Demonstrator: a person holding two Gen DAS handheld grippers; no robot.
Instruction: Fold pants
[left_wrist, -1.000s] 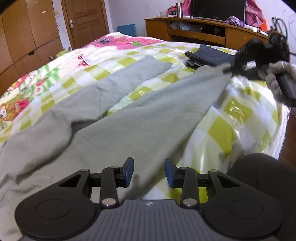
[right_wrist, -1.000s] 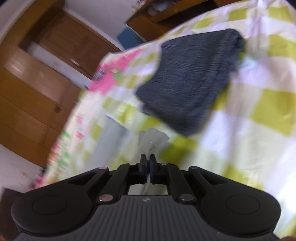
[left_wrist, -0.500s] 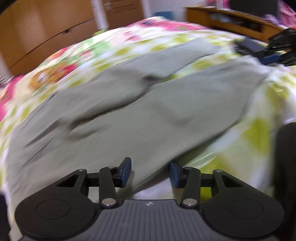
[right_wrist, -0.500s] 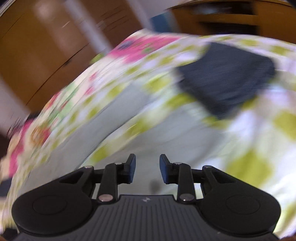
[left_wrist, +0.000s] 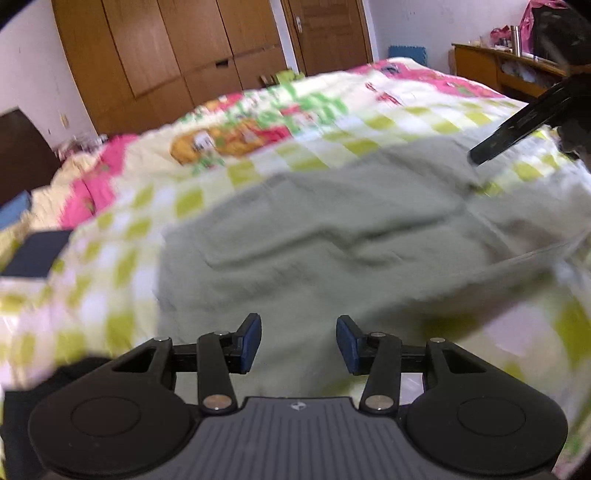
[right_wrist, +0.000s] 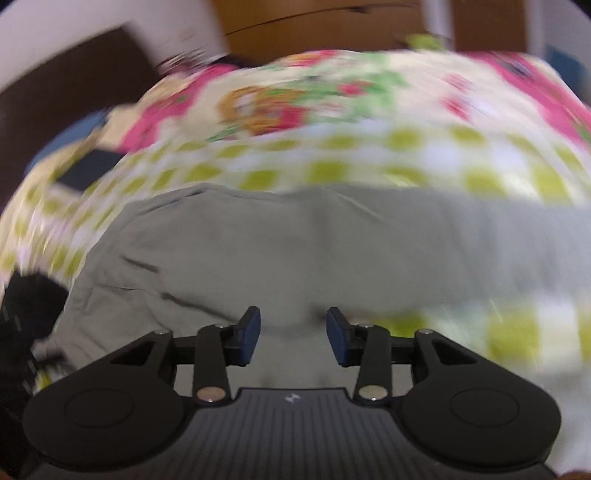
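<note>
Grey-green pants (left_wrist: 332, 240) lie spread on a checked yellow-green and floral bedspread (left_wrist: 258, 122), blurred by motion. My left gripper (left_wrist: 298, 341) hangs open above the near edge of the pants, with nothing between its blue pads. In the right wrist view, the pants (right_wrist: 332, 251) run across the frame. My right gripper (right_wrist: 293, 332) is over them, its jaws opening and empty. The right gripper's black frame (left_wrist: 524, 118) shows at the upper right of the left wrist view, above the cloth.
A folded dark blue item (left_wrist: 37, 254) lies on the bed at the left, also seen as a dark patch (right_wrist: 88, 170). Wooden wardrobes (left_wrist: 166, 55) and a door stand behind the bed. A wooden desk (left_wrist: 491, 70) is at far right.
The right gripper let go of the pant leg's end and opened. Both grippers swept left along the pants, and the folded dark garment left the right view. The left jaws widened slightly.
</note>
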